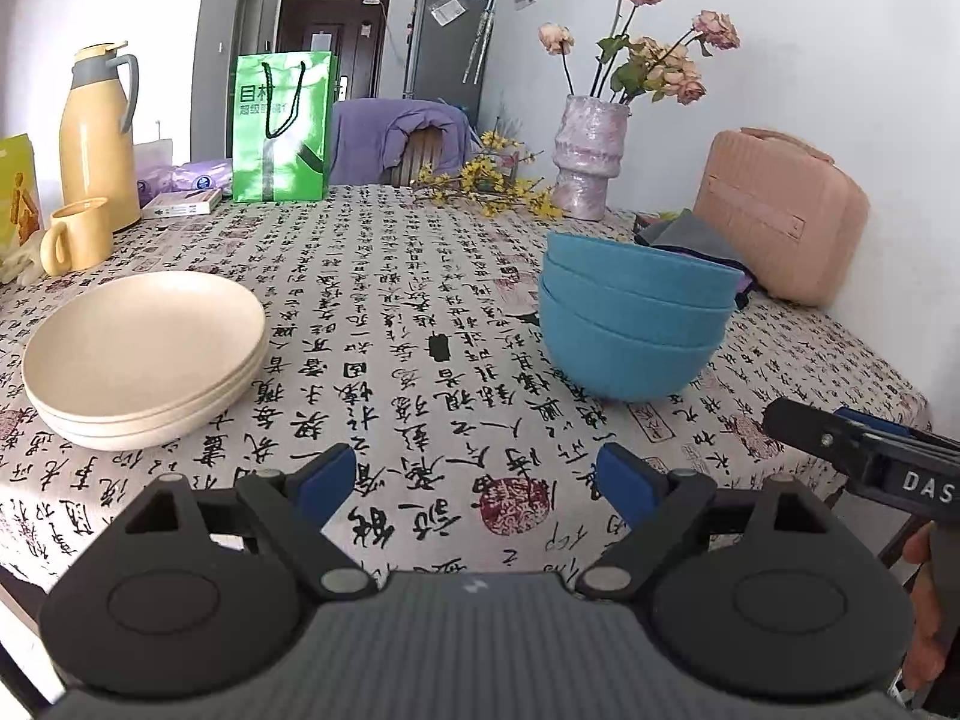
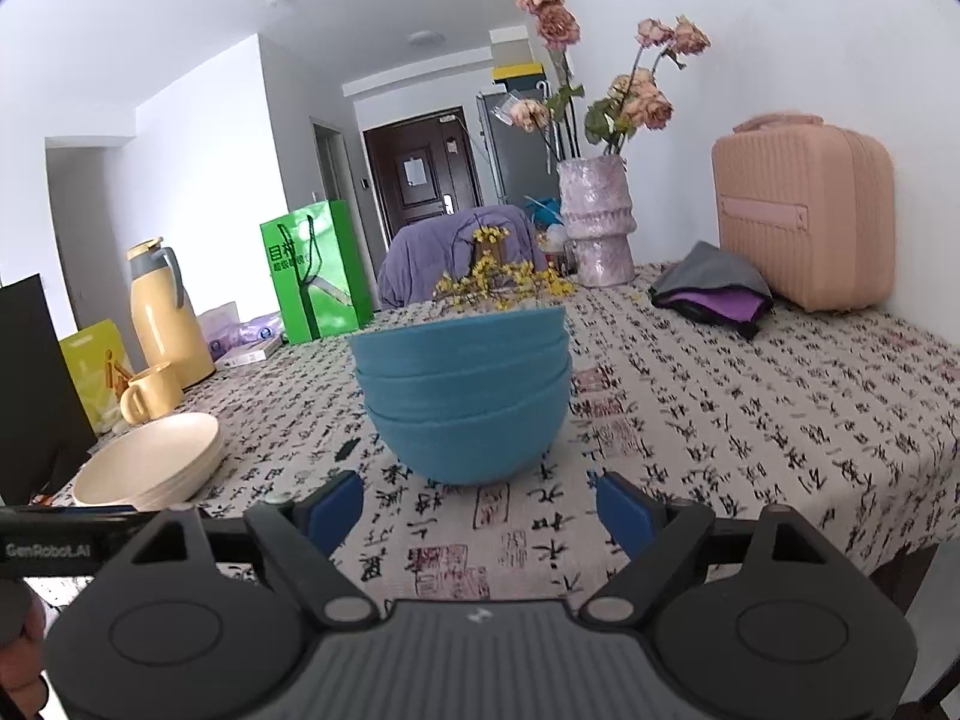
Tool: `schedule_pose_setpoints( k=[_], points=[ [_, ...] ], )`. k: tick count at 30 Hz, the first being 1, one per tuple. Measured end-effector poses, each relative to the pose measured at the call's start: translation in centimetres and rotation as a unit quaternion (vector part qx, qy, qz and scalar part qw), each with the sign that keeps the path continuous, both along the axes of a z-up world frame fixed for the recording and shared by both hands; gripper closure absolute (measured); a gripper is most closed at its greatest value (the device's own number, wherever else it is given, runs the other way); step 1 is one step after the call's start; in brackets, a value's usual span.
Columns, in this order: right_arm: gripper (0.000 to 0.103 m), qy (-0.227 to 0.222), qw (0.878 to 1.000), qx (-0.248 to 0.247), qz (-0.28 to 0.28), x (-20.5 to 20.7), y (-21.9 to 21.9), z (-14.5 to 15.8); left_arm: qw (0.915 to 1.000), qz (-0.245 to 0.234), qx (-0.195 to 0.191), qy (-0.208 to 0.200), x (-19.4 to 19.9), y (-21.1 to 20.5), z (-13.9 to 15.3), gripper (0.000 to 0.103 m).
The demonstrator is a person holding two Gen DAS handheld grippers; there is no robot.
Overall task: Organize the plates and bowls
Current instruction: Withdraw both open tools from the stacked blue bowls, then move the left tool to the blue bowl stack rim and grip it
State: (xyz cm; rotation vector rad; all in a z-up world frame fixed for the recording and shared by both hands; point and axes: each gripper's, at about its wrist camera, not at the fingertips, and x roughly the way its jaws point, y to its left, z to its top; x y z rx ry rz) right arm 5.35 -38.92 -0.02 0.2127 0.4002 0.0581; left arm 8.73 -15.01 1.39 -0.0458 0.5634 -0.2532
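Both tongs hang released over the near edge of the patterned tablecloth (image 1: 420,312), holding nothing: the left gripper (image 1: 474,480) at the bottom centre of its view, the right gripper (image 2: 480,507) likewise in its own, blue pads spread wide. The stack of cream plates (image 1: 144,348) sits at the left of the left view; the nested blue bowls (image 2: 465,396) stand at centre of the right view, just ahead of that gripper. To my eye the sorting looks done or nearly so, plates with plates, bowls with bowls. Any next move would call for checking the piles sit square
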Motion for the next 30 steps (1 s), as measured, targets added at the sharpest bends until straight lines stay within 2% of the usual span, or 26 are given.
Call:
schedule_pose_setpoints(
  k=[9, 14, 17, 22, 26, 28, 30],
  points=[
    [0.018, 0.009, 1.000, 0.004, -0.006, 0.3, -0.5, -0.5, 0.9999, -0.004, -0.001, 0.010, 0.8, -0.5, -0.5, 0.014],
    [0.018, 0.009, 1.000, 0.006, -0.015, 0.4, -0.9, -0.2, 0.9998, -0.011, -0.012, 0.012, 1.9, -0.8, 0.3, 0.014],
    [0.018, 0.002, 1.000, 0.006, -0.021, 0.9, -1.3, 0.5, 0.9992, -0.026, -0.026, 0.011, 3.3, -1.3, 1.3, 0.009],
    [0.017, -0.002, 0.999, 0.012, -0.034, 2.8, -2.4, 1.7, 0.9980, -0.048, -0.042, 0.003, 5.8, -2.6, 3.4, 0.009],
    [0.017, 0.002, 0.999, 0.035, -0.040, 5.5, -3.6, 2.9, 0.9963, -0.061, -0.061, 0.001, 8.7, -3.9, 5.0, 0.008],
    [0.017, 0.010, 0.998, 0.046, -0.045, 7.1, -4.2, 3.3, 0.9952, -0.062, -0.074, 0.013, 10.7, -4.5, 5.1, 0.008],
    [0.017, 0.017, 0.997, 0.057, -0.048, 8.8, -4.7, 3.5, 0.9927, -0.062, -0.094, 0.044, 12.9, -5.0, 4.6, 0.008]
  ],
)
